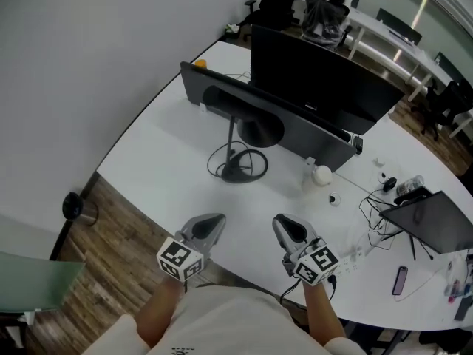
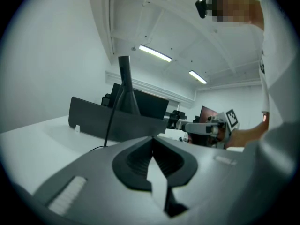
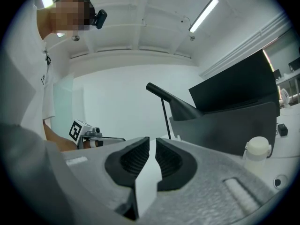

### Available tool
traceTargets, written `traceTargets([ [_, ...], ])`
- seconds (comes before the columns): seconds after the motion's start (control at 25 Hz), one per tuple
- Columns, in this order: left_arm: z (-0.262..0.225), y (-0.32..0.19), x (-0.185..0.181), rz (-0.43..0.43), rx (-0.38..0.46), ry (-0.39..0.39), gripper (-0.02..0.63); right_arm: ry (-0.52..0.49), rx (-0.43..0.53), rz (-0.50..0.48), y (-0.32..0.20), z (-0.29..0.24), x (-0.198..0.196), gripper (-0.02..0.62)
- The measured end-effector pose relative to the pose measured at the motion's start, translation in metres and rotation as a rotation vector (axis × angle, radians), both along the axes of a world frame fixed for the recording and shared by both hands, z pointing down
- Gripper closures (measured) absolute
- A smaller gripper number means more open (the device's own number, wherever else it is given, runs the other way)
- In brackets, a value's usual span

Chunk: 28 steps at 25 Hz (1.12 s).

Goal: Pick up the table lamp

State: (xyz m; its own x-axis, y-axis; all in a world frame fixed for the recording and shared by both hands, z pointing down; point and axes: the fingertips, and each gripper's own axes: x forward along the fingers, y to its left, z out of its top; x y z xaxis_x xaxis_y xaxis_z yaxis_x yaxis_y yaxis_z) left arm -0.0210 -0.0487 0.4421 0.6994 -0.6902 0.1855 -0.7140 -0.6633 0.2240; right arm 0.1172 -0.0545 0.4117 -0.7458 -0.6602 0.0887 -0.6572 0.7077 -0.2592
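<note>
Table lamp (image 1: 236, 173), black, with a thin stem and a wire ring base, stands on the white curved bench (image 1: 166, 161), well ahead of both grippers.
Its long tapered head overlaps the dark grey panel (image 1: 314, 135) and black monitor (image 1: 318, 80) behind, so its outline is hard to trace. The left gripper (image 1: 216, 220) has its ribbed jaws pressed together, empty; the right gripper (image 1: 280, 220) shows only a slit between its jaws, with nothing in it.

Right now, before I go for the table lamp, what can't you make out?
- Base of the table lamp: in both gripper views, mostly hidden behind the left gripper and right gripper.
- The small items on the right side of the table: head view, too small to name.
- Right end of the table: head view, cut off by the edge.
</note>
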Motion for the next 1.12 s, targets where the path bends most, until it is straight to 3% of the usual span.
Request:
traceTargets([
  [0.64, 0.023, -0.058, 0.026, -0.062, -0.023, -0.027, 0.611, 0.032, -0.011, -0.102, -0.053, 0.038, -0.001, 0.554],
  [1.12, 0.033, -0.084, -0.005, -0.030, -0.034, -0.011, 0.611, 0.047, -0.018, -0.086, -0.076, 0.038, -0.044, 0.554],
])
